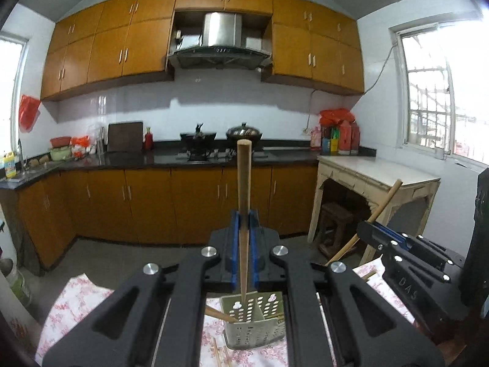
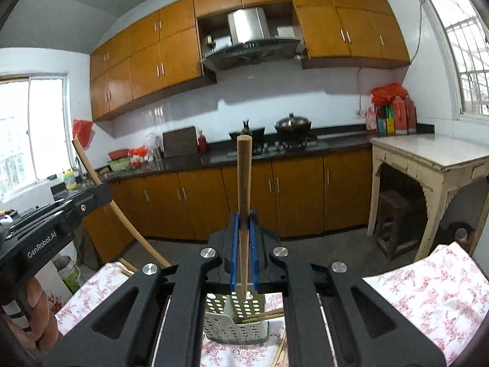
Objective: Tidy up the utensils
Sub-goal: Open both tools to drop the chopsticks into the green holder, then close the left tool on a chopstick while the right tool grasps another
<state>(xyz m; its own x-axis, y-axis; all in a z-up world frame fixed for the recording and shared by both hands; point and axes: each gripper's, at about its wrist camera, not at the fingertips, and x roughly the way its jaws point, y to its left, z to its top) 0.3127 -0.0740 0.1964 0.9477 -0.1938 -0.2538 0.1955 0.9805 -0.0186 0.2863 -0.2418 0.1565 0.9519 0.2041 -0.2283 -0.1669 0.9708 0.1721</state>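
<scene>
My left gripper (image 1: 244, 223) is shut on a wooden chopstick (image 1: 244, 183) held upright, its lower tip just above the green perforated utensil holder (image 1: 253, 321) on the floral tablecloth. My right gripper (image 2: 244, 223) is shut on another wooden chopstick (image 2: 244, 183), its tip over the same holder (image 2: 241, 315). Each gripper shows in the other's view: the right one (image 1: 376, 229) with its chopstick (image 1: 385, 202), the left one (image 2: 91, 195) with its chopstick (image 2: 101, 183). More chopsticks (image 1: 220, 313) lean in the holder.
Loose chopsticks (image 2: 279, 351) lie on the floral cloth (image 2: 428, 290) beside the holder. Beyond is a kitchen with orange cabinets, a dark counter (image 1: 128, 157) with pots, and a pale side table (image 1: 376, 174) at right.
</scene>
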